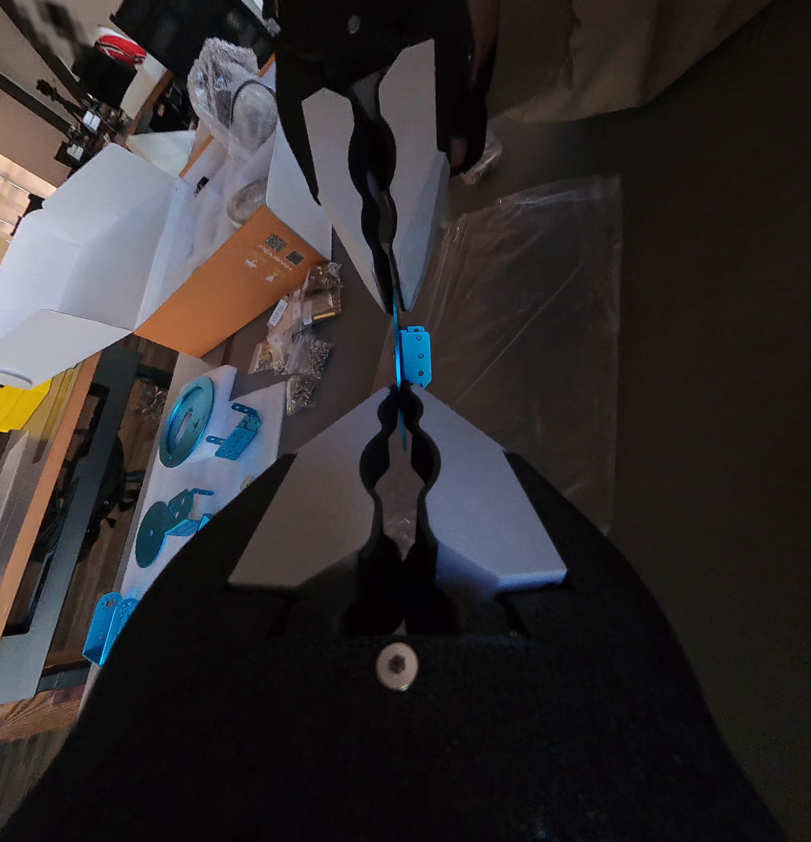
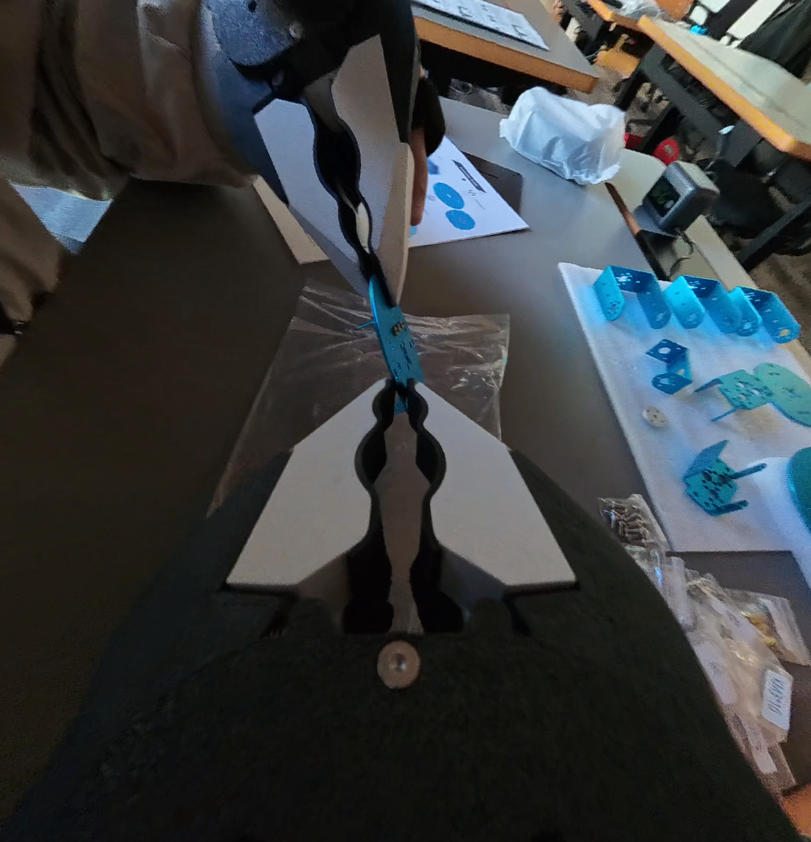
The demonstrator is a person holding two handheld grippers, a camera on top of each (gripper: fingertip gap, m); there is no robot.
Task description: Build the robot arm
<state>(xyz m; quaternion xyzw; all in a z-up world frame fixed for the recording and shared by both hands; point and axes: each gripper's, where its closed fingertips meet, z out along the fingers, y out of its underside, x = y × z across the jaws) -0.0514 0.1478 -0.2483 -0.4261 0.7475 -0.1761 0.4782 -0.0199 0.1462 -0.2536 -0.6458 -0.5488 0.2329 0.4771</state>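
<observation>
A small blue metal bracket assembly (image 1: 415, 355) with rows of holes hangs in the air between my two grippers, which face each other tip to tip. My left gripper (image 1: 401, 392) is shut on its thin blue plate from below in the left wrist view. My right gripper (image 1: 394, 305) comes down from the top and is shut on the other end. In the right wrist view my right gripper (image 2: 401, 389) clamps the lower end of the bracket (image 2: 399, 351), and the left gripper (image 2: 380, 291) clamps the upper end. A clear plastic bag (image 2: 454, 351) lies on the dark table beneath.
A white foam tray (image 2: 622, 387) at the right holds several blue brackets (image 2: 695, 305). Bags of screws (image 2: 722, 628) lie near it. A printed sheet (image 2: 467, 205) and a crumpled white bag (image 2: 563, 132) lie farther back. An open orange and white box (image 1: 230, 291) stands at the left.
</observation>
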